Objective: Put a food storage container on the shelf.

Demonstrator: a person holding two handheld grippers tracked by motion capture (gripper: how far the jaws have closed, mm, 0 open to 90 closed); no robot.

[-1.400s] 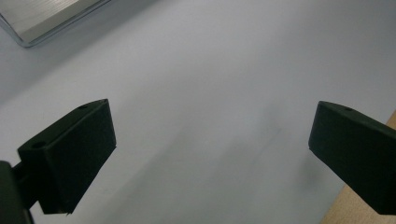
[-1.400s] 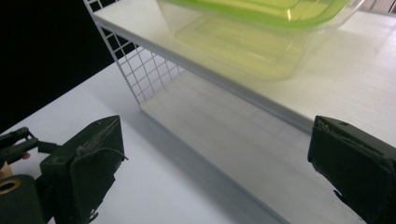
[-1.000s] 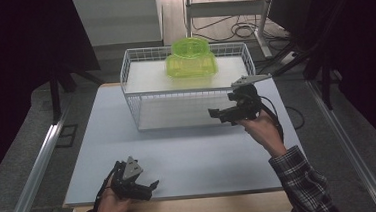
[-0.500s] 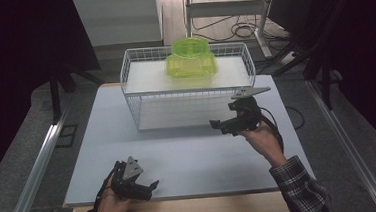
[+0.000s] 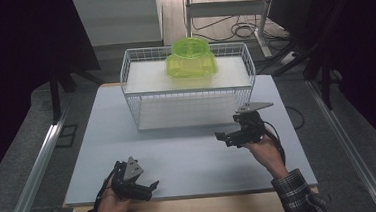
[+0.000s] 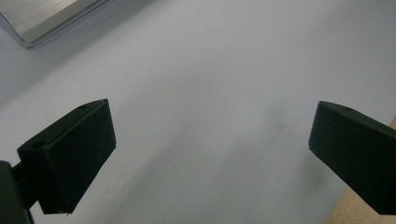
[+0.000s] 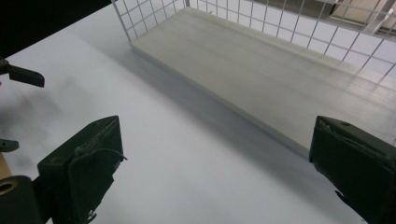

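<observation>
A white wire basket (image 5: 141,109) stands at the back of the pale table, with a translucent green container (image 5: 190,58) inside it toward the rear. My right gripper (image 5: 226,128) hovers in front of the basket's right end, jaws open and empty. In the right gripper view the gripper (image 7: 215,163) looks over the basket's wire wall (image 7: 280,28) and the grey-white board (image 7: 261,70) on its floor. My left gripper (image 5: 149,189) rests low near the table's front edge, left of centre. Its jaws (image 6: 210,149) stand wide open over bare table.
A metal rail (image 5: 35,167) runs along the floor left of the table and shows at a corner (image 6: 42,18) of the left gripper view. The wooden table edge (image 5: 193,208) lies just below the left hand. Cables (image 5: 241,29) lie on the floor behind the basket.
My right gripper has come down and back toward the person, away from the basket's right end. The left gripper has stayed where it was.
</observation>
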